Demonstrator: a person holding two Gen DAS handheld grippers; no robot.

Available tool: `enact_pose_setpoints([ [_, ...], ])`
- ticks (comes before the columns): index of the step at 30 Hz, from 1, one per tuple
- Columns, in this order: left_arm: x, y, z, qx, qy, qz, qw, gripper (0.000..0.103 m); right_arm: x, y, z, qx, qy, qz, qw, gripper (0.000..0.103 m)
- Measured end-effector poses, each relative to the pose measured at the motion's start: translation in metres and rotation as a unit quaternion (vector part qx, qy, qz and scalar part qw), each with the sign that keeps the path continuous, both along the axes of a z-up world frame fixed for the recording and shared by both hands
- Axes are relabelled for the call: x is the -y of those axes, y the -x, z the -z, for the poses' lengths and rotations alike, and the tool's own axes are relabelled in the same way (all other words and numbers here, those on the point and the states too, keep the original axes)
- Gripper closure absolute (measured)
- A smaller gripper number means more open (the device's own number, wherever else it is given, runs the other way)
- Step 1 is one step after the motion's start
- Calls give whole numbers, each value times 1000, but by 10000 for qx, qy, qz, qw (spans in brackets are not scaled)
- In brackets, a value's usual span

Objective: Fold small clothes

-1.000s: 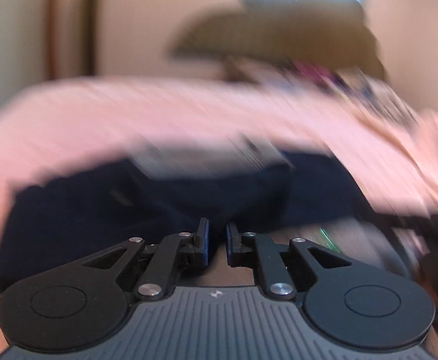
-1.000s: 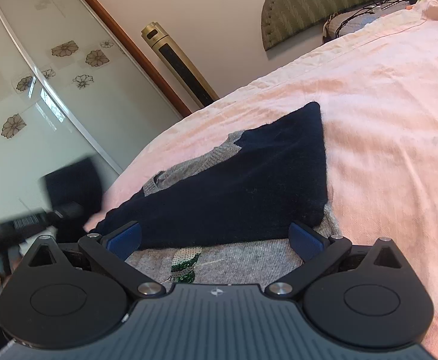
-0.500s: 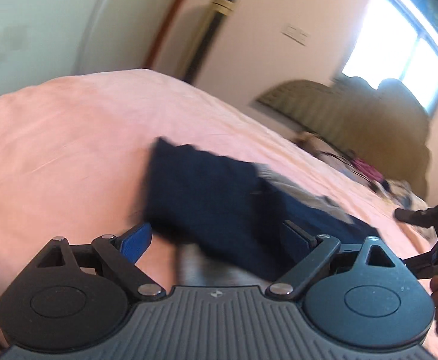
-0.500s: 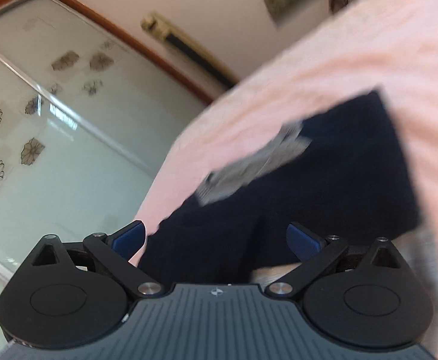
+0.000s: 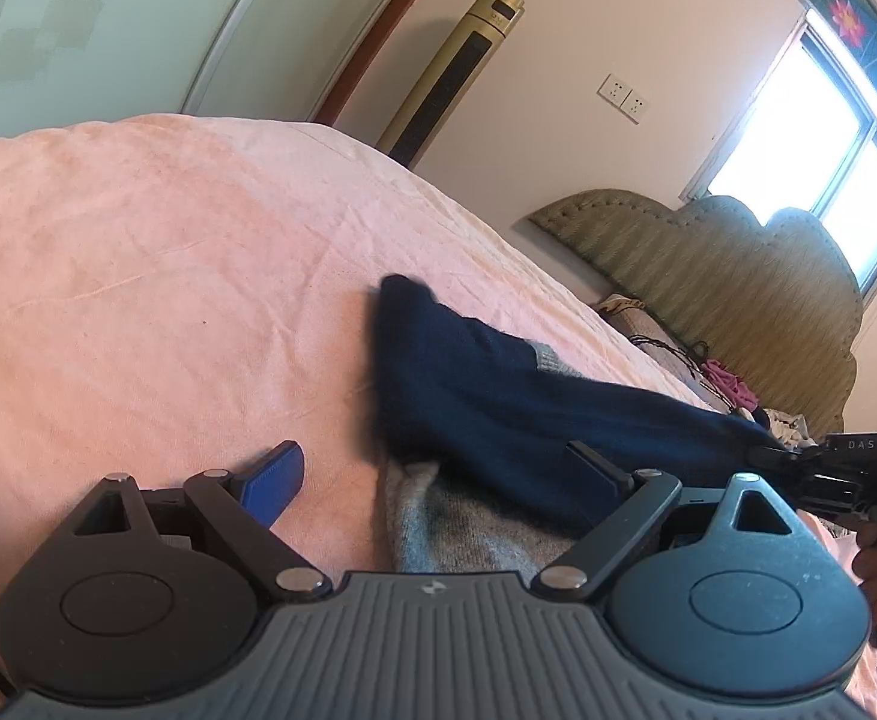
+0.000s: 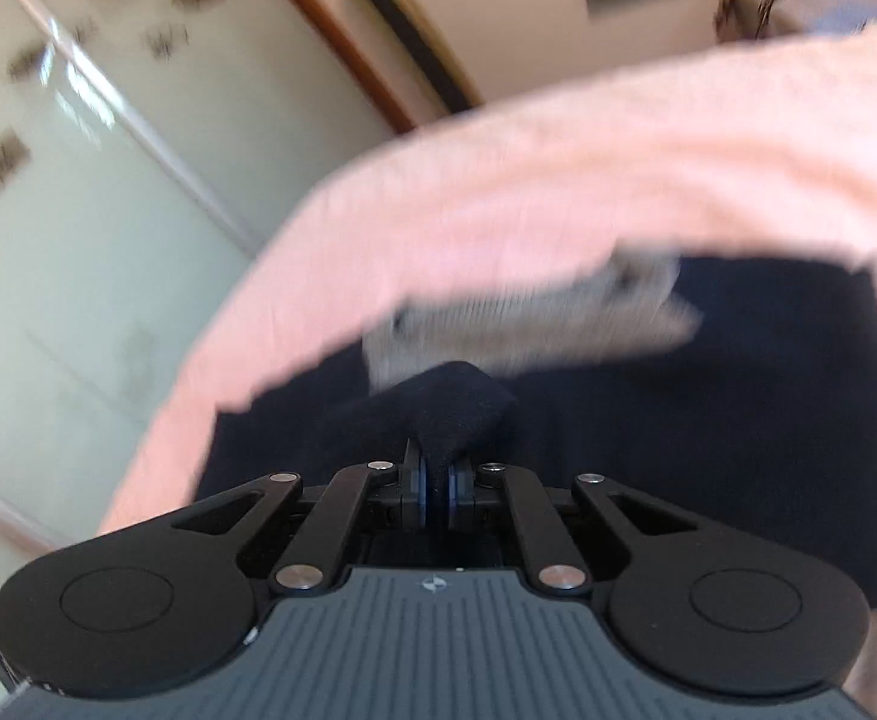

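The navy sweater (image 6: 708,420) lies on the pink bed (image 5: 168,276), part-folded, a navy layer turned over its grey panel (image 5: 456,528). Nearest, the right gripper (image 6: 436,489) has just closed its jaws and pinches a tuft of navy knit. The left gripper (image 5: 438,474) stands wide open, one pad over the sheet, one over the fabric, gripping nothing. Farther off, a headboard (image 5: 738,300). Judged from this, one fold is made; more folding and squaring remain.
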State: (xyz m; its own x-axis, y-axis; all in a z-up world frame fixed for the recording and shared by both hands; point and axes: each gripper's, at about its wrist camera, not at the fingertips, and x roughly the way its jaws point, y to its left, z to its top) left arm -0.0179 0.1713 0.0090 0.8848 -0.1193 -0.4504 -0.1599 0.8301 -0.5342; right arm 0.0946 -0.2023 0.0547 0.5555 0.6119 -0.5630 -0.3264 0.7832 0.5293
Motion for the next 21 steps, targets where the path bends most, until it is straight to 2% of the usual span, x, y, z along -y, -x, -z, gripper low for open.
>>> enact_pose_setpoints([
  [3, 0, -1, 0, 1, 7, 55, 10000, 10, 44, -21, 6, -221, 261, 501, 9982, 91],
  [6, 1, -2, 0, -14, -20, 90, 10000, 10, 71, -37, 34, -653, 541, 831, 9929, 91],
  [8, 2, -2, 0, -22, -42, 92, 9999, 10, 77, -38, 46, -708, 541, 858, 9923, 91],
  [13, 2, -6, 0, -49, -97, 113, 9999, 10, 89, -29, 34, -439, 14, 877, 9952, 91],
  [14, 2, -6, 0, -54, -112, 119, 9999, 10, 91, -35, 39, -530, 107, 947, 9940, 91],
  [16, 3, -7, -1, -87, -165, 117, 9998, 10, 88, -41, 51, -824, 501, 1081, 9895, 81],
  [17, 3, -6, -3, -118, -239, 83, 9996, 10, 91, -37, 52, -824, 330, 1134, 9896, 79],
  [18, 5, -3, -6, -148, -361, 39, 9992, 10, 97, -30, 50, -795, 42, 1224, 9893, 68],
  [19, 8, 0, -9, -199, -537, -2, 9984, 10, 103, -20, 46, -716, -200, 1315, 9885, 49],
  [21, 20, 9, -18, -339, -1053, 68, 9938, 10, 109, 12, 34, -373, -446, 1339, 9893, 37],
])
